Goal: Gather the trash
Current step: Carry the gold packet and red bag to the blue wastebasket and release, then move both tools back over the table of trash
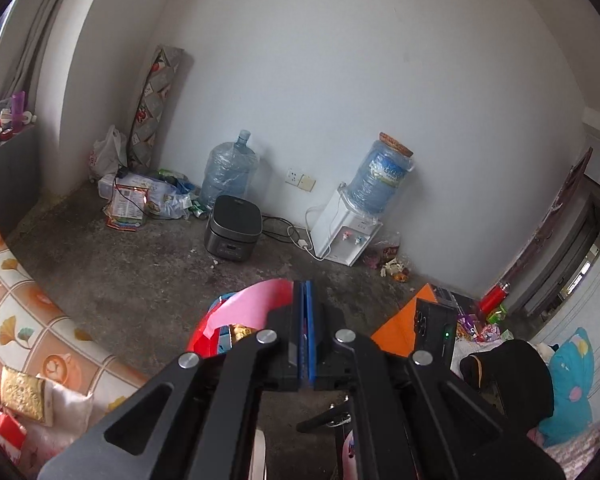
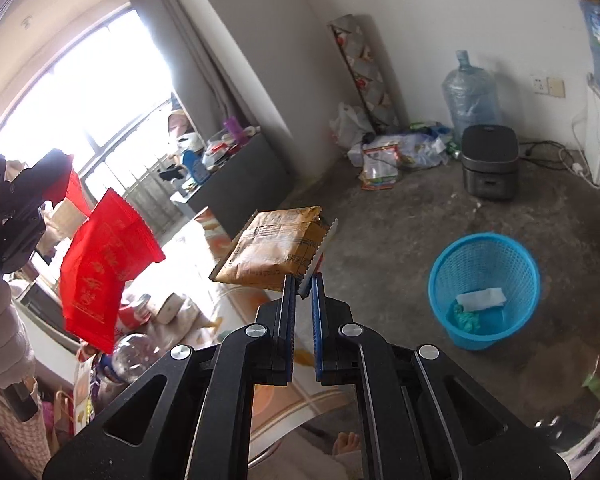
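In the right wrist view my right gripper (image 2: 304, 280) is shut on the serrated edge of a tan snack packet (image 2: 276, 248), which sticks out up and to the left. A blue mesh basket (image 2: 484, 292) stands on the floor to its right, with a white tissue and a green scrap inside. At the far left the left gripper (image 2: 58, 176) hangs a red packet (image 2: 100, 264) in the air. In the left wrist view my left gripper (image 1: 304, 286) is shut, the red packet (image 1: 252, 308) showing pink-red to the left of its jaws.
A black rice cooker (image 1: 234, 230), a water bottle (image 1: 228, 172) and a white dispenser (image 1: 346, 236) stand along the wall. Wrappers pile in the corner (image 1: 140, 200) and by the dispenser (image 1: 392, 266). A patterned bed (image 1: 24, 312) lies left. A gloved hand (image 1: 508, 372) is right.
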Demonstrator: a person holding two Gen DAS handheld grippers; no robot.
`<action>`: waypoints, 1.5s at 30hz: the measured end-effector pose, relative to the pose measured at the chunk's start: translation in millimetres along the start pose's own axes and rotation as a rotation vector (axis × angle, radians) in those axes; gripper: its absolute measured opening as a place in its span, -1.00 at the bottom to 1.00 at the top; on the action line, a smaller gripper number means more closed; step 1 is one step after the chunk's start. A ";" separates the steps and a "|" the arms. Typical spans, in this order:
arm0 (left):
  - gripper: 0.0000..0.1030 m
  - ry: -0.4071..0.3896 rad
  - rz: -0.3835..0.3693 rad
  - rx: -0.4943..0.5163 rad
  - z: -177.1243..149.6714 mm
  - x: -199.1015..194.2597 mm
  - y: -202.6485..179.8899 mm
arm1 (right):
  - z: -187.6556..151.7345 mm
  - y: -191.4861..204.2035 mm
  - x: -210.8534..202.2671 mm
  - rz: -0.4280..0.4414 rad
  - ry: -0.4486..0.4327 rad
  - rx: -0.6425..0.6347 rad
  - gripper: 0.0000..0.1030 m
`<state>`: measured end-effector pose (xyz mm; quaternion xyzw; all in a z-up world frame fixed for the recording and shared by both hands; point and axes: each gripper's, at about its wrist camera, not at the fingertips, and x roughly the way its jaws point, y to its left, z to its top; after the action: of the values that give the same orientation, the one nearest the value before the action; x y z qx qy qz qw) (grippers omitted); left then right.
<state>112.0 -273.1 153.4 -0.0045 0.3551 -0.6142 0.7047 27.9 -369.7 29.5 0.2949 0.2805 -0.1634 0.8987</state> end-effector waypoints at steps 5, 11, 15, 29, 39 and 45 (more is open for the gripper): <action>-0.98 0.097 -0.029 0.009 18.2 82.3 1.1 | 4.8 -45.9 17.9 -0.131 -0.011 0.096 -0.88; -0.97 0.214 -0.042 0.034 25.1 186.4 -3.3 | 5.7 -105.4 47.0 -0.255 0.018 0.226 -0.88; -0.96 0.272 -0.044 0.040 24.2 246.4 0.1 | 4.8 -139.2 70.0 -0.326 0.048 0.292 -0.88; -0.01 0.394 -0.008 0.001 -6.9 349.9 28.1 | -15.6 -205.4 111.1 -0.481 0.132 0.419 -0.28; 0.21 0.278 -0.016 0.048 15.5 297.5 10.1 | 8.4 -172.6 90.9 -0.476 0.034 0.329 -0.15; 0.56 0.131 -0.003 0.089 32.2 211.1 -1.6 | 30.3 -114.9 55.8 -0.446 -0.105 0.180 0.21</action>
<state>125.5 -470.8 73.7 0.0663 0.3727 -0.6295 0.6785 31.6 -484.5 -34.2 0.2957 0.2758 -0.3971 0.8239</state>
